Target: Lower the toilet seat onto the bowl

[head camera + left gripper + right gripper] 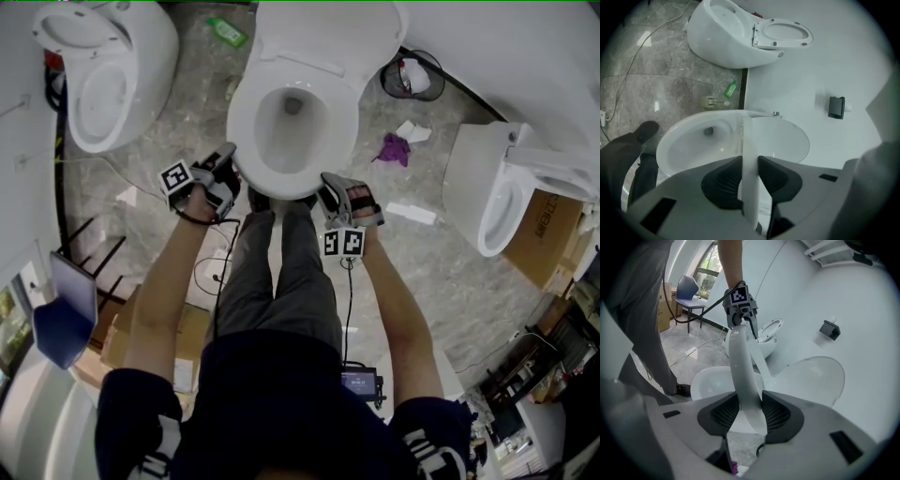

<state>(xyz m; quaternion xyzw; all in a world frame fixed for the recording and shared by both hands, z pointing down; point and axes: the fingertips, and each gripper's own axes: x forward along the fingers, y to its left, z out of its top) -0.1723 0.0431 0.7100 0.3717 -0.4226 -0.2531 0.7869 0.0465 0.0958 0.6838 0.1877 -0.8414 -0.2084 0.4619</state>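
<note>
The white toilet bowl [246,127] stands before me with its lid [323,33] upright against the tank. The seat ring [740,362] is tilted partway between lid and bowl. My left gripper [228,164] is shut on the seat's left side, where the ring runs edge-on [749,150] between its pads. On the ring's right side, near the front, my right gripper [330,187] is shut too. In the right gripper view the seat arcs from my right gripper [750,411] up to my left gripper [743,319]. The bowl [693,140] lies open below, with the lid [785,140] behind.
A second toilet [108,75] stands at the left and a third [497,197] at the right. A green bottle [225,33], a bin [411,77], a purple rag [394,148] and paper scraps lie on the floor. The person's legs [281,272] stand at the bowl's front.
</note>
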